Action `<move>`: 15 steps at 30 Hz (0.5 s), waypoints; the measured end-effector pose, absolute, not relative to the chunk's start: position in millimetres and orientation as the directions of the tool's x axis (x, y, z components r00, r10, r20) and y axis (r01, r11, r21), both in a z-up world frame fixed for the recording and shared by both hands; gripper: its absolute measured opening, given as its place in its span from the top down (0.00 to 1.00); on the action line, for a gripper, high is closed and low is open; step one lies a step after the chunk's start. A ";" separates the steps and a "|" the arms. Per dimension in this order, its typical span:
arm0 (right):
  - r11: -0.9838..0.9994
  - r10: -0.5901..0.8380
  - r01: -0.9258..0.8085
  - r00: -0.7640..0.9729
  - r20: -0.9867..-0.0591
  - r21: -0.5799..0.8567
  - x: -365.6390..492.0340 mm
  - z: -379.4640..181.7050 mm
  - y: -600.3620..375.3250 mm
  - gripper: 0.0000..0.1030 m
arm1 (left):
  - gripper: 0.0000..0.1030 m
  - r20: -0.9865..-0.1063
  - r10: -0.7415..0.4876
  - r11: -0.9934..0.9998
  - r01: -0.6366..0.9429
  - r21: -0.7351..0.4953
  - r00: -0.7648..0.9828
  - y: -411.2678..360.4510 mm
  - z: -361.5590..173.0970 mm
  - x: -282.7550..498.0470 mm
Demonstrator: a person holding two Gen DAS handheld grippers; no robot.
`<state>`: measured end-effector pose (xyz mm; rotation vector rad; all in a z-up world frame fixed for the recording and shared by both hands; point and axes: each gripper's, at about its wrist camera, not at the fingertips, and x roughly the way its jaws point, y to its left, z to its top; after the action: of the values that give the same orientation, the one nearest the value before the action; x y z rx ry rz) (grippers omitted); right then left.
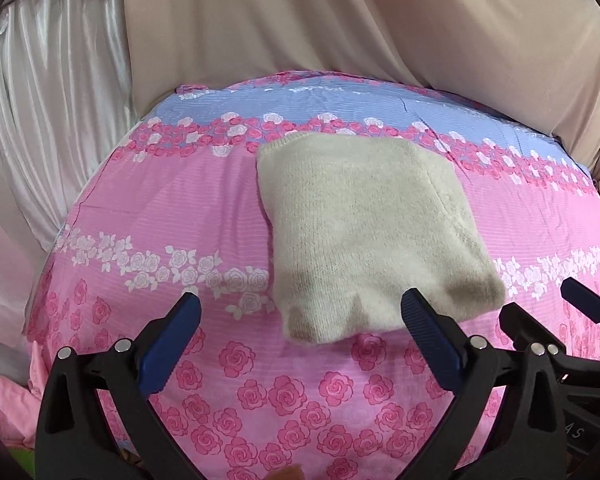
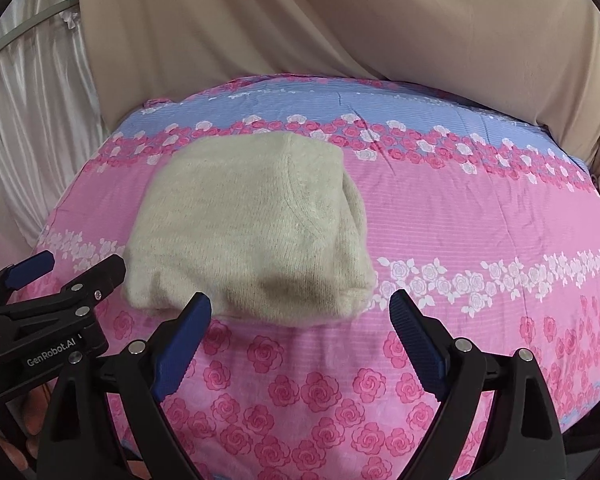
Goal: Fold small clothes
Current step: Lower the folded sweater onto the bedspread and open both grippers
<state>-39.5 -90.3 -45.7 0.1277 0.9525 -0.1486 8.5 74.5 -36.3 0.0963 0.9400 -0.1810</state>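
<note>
The rose-printed pink and blue bedsheet (image 1: 148,200) lay spread smooth under beige drapes (image 1: 380,20), giving a flat surface to fold on. On it, near the front edge, rested the cream knit garment (image 1: 364,224), already doubled into a compact, thick square, so the fold looked finished. Just short of its near edge hovered the left gripper (image 1: 300,344) and the right gripper (image 2: 300,344), side by side, both spread wide with nothing between the blue pads, apparently released to leave the bundle undisturbed
</note>
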 end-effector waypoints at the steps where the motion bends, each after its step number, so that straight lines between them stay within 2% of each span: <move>1: 0.982 -0.072 0.186 0.568 -0.820 0.043 -40.4 -46.1 -90.9 0.14 | 0.05 -0.809 -0.115 0.980 0.198 0.001 0.576 74.8 -35.6 8.1; 9: 0.979 -0.074 0.197 0.568 -0.819 0.048 -47.8 -46.0 -93.2 0.14 | 0.05 -0.802 -0.082 0.979 0.200 0.047 0.591 67.9 -31.9 -0.6; 15: 0.980 -0.081 0.196 0.566 -0.821 0.038 -48.3 -46.6 -91.7 0.14 | 0.05 -0.813 -0.103 0.982 0.188 0.008 0.573 72.4 -35.2 -1.4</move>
<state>-48.3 -91.7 -46.6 0.1301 0.9565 -0.1635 -1.4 72.4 -35.2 0.0968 0.9452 -0.1710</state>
